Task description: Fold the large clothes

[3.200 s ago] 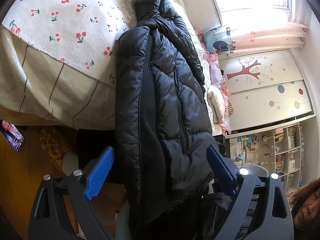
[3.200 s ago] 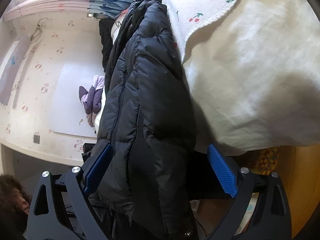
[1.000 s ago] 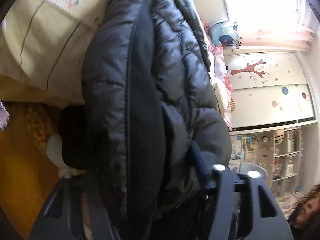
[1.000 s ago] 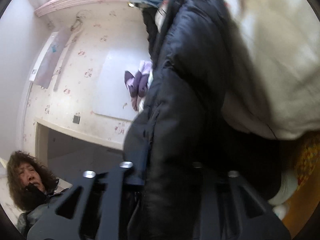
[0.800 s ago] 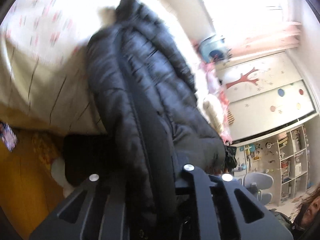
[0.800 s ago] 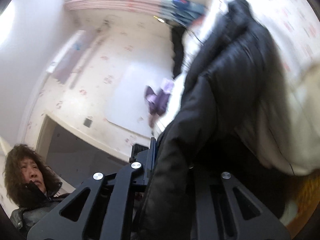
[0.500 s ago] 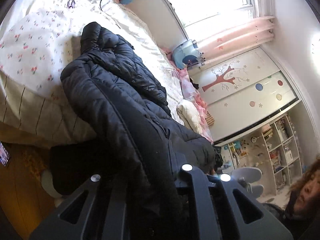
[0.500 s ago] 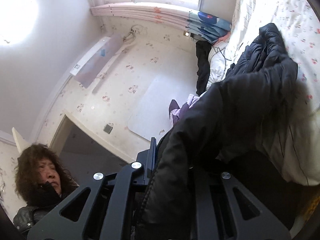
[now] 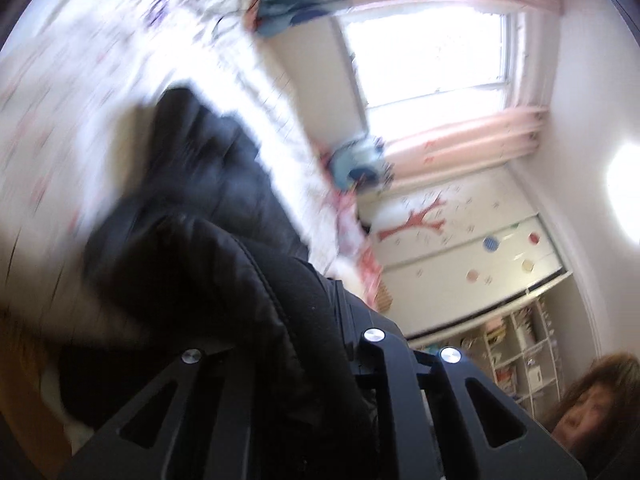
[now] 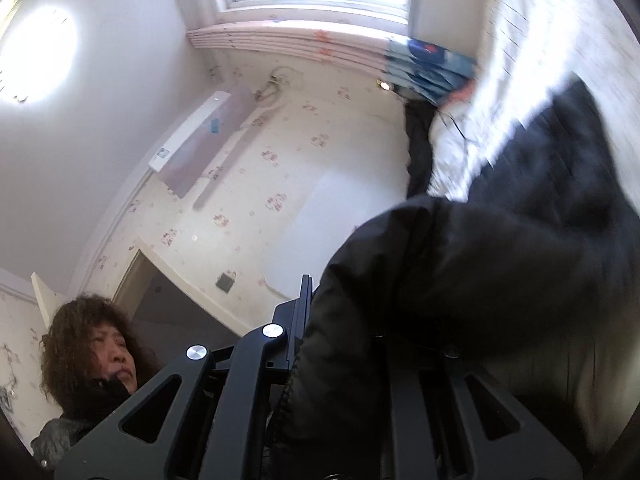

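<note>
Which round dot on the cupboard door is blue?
The blue dot, stripy, sits just right of the red tree; the other dots look red, yellow and pink.

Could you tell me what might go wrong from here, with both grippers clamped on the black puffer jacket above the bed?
1. The black puffer jacket is bulky and slick-looking; its bunched hem could slip from the left gripper or right gripper mid-swing.
2. Both views are motion-blurred, so the move looks fast; the fold may land crooked on the cherry-print bedspread.
3. A dark cable lies farther up the bed, where the swinging jacket might snag it.
</note>
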`<state>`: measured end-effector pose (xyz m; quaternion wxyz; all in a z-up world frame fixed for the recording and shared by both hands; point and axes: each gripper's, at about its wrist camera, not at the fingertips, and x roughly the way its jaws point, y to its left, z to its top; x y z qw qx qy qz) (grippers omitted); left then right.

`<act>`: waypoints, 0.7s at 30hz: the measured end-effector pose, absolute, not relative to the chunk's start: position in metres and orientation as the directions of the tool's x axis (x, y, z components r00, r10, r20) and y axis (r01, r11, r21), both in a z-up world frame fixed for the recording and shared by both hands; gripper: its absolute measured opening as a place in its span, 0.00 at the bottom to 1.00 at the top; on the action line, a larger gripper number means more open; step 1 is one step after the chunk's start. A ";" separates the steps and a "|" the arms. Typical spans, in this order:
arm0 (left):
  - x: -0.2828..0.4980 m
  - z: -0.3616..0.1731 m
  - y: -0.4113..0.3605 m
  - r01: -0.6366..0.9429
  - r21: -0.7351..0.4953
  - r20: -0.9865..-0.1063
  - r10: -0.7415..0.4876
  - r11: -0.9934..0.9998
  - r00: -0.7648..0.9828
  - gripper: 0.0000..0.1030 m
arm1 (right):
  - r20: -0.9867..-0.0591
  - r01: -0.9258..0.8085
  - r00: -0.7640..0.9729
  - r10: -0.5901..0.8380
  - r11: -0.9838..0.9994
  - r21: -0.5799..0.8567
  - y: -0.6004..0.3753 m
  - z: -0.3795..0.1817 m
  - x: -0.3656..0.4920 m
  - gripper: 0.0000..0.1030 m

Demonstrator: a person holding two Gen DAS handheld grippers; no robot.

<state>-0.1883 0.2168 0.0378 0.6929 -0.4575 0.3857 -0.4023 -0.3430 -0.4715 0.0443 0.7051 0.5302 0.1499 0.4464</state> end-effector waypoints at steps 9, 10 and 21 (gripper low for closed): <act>-0.015 0.034 0.182 0.169 -0.968 -0.074 -0.852 0.186 0.518 0.11 | 0.254 -0.415 0.678 0.690 0.074 0.907 -0.514 0.047 -0.173 0.10; 0.001 0.024 0.177 0.147 -0.972 -0.080 -0.842 0.185 0.534 0.11 | 0.241 -0.391 0.694 0.678 0.074 0.917 -0.518 0.038 -0.163 0.11; 0.085 -0.094 0.127 -0.106 -0.931 -0.335 -0.700 0.351 0.631 0.15 | -0.089 0.001 0.797 0.597 0.147 0.989 -0.532 -0.082 -0.051 0.14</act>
